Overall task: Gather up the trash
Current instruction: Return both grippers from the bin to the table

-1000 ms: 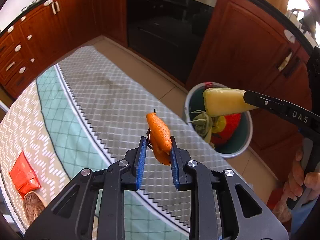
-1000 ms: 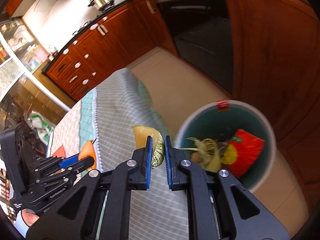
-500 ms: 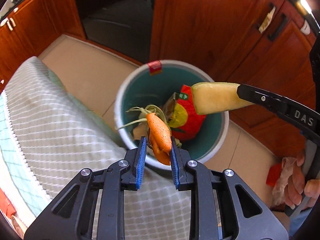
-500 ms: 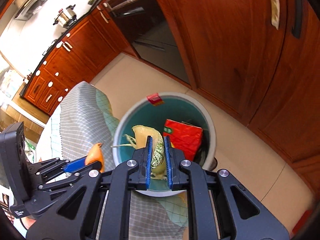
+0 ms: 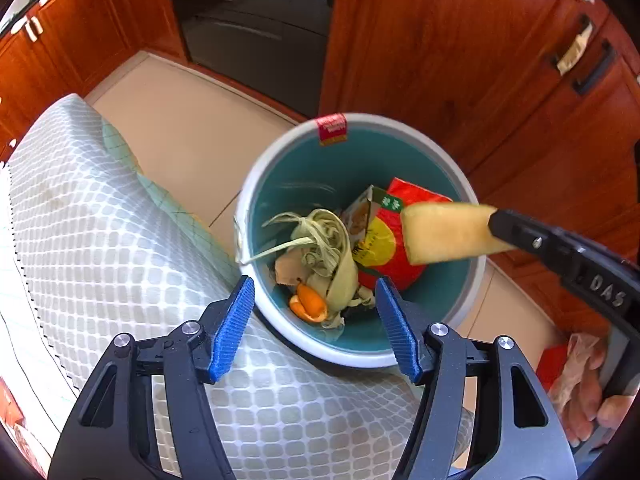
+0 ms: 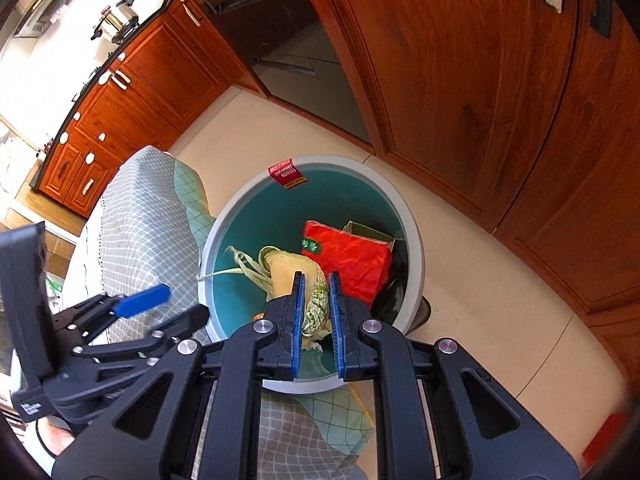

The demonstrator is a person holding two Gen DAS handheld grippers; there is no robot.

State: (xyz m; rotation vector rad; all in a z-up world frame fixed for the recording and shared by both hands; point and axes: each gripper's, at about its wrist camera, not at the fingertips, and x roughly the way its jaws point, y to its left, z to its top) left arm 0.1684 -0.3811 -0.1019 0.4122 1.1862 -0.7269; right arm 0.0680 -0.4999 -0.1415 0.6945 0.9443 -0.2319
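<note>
My left gripper [image 5: 314,298] is open and empty above the near rim of the teal trash bin [image 5: 468,280]. The orange peel [image 5: 308,308] lies inside the bin, next to green husks [image 5: 324,248] and a red packet [image 5: 384,248]. My right gripper [image 6: 316,286] is shut on a pale melon rind [image 6: 294,272] and holds it over the bin [image 6: 412,236]. The rind [image 5: 448,238] also shows in the left wrist view, over the bin's right side. The left gripper [image 6: 160,306] shows open at the left of the right wrist view.
The bin stands on a beige tiled floor [image 5: 180,120] against the edge of a table with a checked cloth [image 5: 100,240]. Red-brown wooden cabinets [image 5: 440,40] and a dark oven front [image 5: 256,12] stand behind. A red wrapper [image 5: 10,404] lies at the table's left edge.
My left gripper has opened and the orange peel has dropped into the bin. Both grippers have moved closer over the bin. The right gripper still holds the melon rind.
</note>
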